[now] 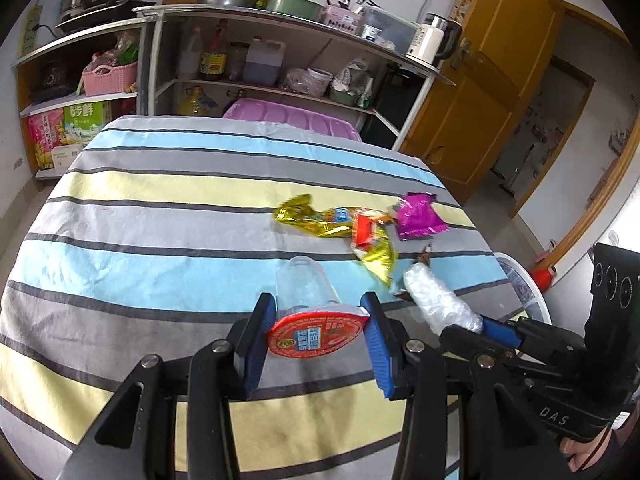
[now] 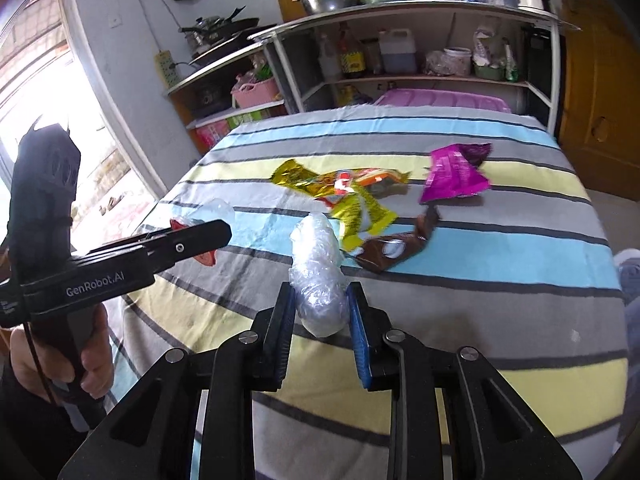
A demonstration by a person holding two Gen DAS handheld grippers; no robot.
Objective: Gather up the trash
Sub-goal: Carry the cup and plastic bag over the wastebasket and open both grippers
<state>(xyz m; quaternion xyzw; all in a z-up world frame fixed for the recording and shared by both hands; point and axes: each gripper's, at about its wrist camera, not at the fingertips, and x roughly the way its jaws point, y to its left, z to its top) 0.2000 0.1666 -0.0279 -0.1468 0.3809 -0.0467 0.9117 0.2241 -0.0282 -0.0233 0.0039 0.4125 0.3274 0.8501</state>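
My left gripper [image 1: 318, 332] is shut on a clear plastic cup [image 1: 304, 284] with a red printed lid [image 1: 316, 336], gripped at the lid end just above the striped cloth [image 1: 160, 208]. My right gripper [image 2: 320, 320] is shut on a crumpled wad of clear plastic film [image 2: 318, 276], its blue pads [image 2: 358, 336] pressing both sides. Further out on the cloth lie gold wrappers [image 2: 360, 208], a magenta wrapper [image 2: 454, 178] and a brown wrapper [image 2: 396, 248]. The left gripper [image 2: 192, 236] shows at the left of the right wrist view, held by a hand [image 2: 92, 360].
Behind the table stands a metal shelf [image 1: 280, 84] crowded with bottles, bowls and jars. A purple plastic lid [image 1: 296, 118] sits at the table's far edge. A white round bin [image 1: 524, 292] stands off the table's right side. A wooden door [image 1: 480, 100] is at the right.
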